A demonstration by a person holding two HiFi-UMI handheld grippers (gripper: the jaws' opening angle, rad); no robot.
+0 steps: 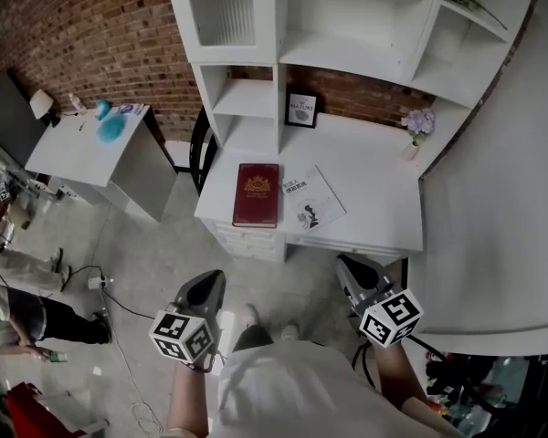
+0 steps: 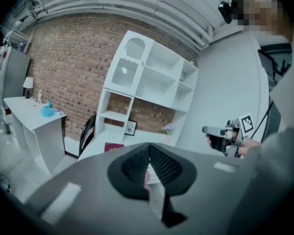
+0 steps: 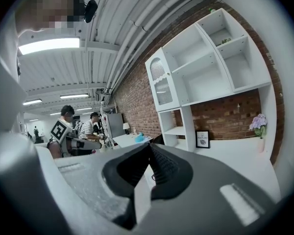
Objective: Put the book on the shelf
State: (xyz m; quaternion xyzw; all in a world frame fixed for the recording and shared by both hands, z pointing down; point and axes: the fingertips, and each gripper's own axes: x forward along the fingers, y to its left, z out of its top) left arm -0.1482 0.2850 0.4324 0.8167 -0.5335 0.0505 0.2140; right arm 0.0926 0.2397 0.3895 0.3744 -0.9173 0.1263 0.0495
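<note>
Soft ceiling-strip light, strong fisheye warp, blurred edges.

1. A red brick wall backs the room, and a pale curved wall closes the right side.
2. The floor is grey.
3. A white shelf unit stands against the brick. A white side desk stands to its left, with a black chair between them.
4. A strip light glows on the ribbed ceiling.

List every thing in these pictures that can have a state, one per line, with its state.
Dark red hardcover book: closed, lying flat on the white desk.
White paperback booklet: closed, flat on the desk, right of the book.
Black-framed picture: upright at the desk's back.
Purple flowers in a pale vase: upright.
Left gripper: shut, empty.
Right gripper: shut, empty.
</note>
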